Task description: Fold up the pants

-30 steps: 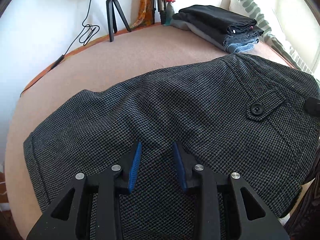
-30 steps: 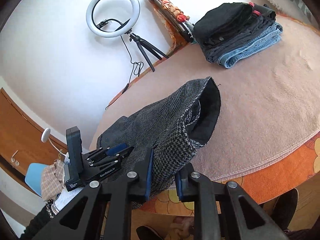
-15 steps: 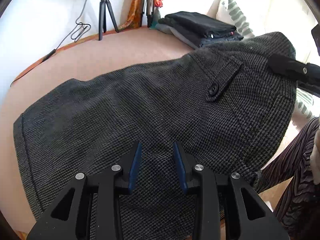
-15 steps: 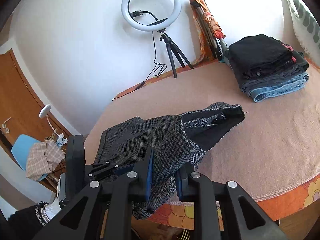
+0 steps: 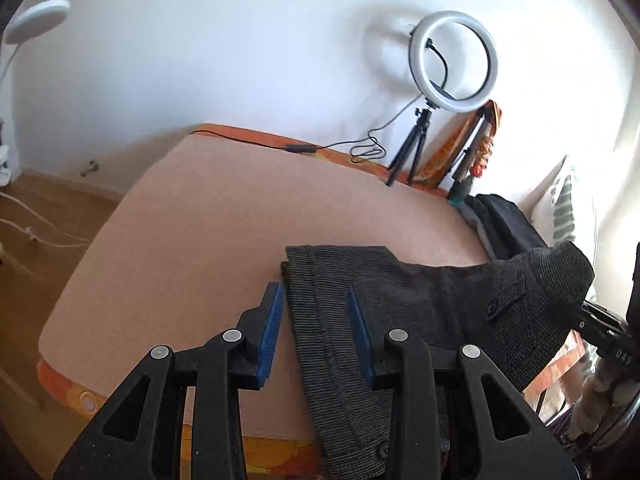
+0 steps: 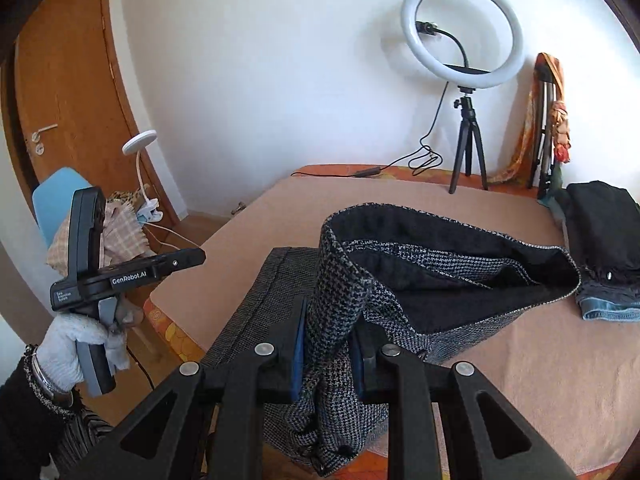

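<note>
Grey houndstooth pants (image 5: pixel 400 312) lie on the pink-covered bed (image 5: pixel 224 216), legs stretched toward the near edge. My right gripper (image 6: pixel 328 344) is shut on the waistband of the pants (image 6: pixel 336 312) and holds it lifted, so the dark lining gapes open. My left gripper (image 5: pixel 314 320) is open, lifted above the bed over the pants' leg end, with nothing between its blue pads. It also shows in the right wrist view (image 6: pixel 120 276), held by a gloved hand off the bed's left edge.
A stack of folded dark clothes and jeans (image 6: pixel 604 240) sits at the bed's right. A ring light on a tripod (image 6: pixel 464 92) and its cable stand at the far edge by the wall. A chair with clothes (image 6: pixel 80 216) and a door are at the left.
My left gripper has lifted off the pants and swung left, its jaws wider apart. My right gripper has raised the waistband higher and moved it over the legs.
</note>
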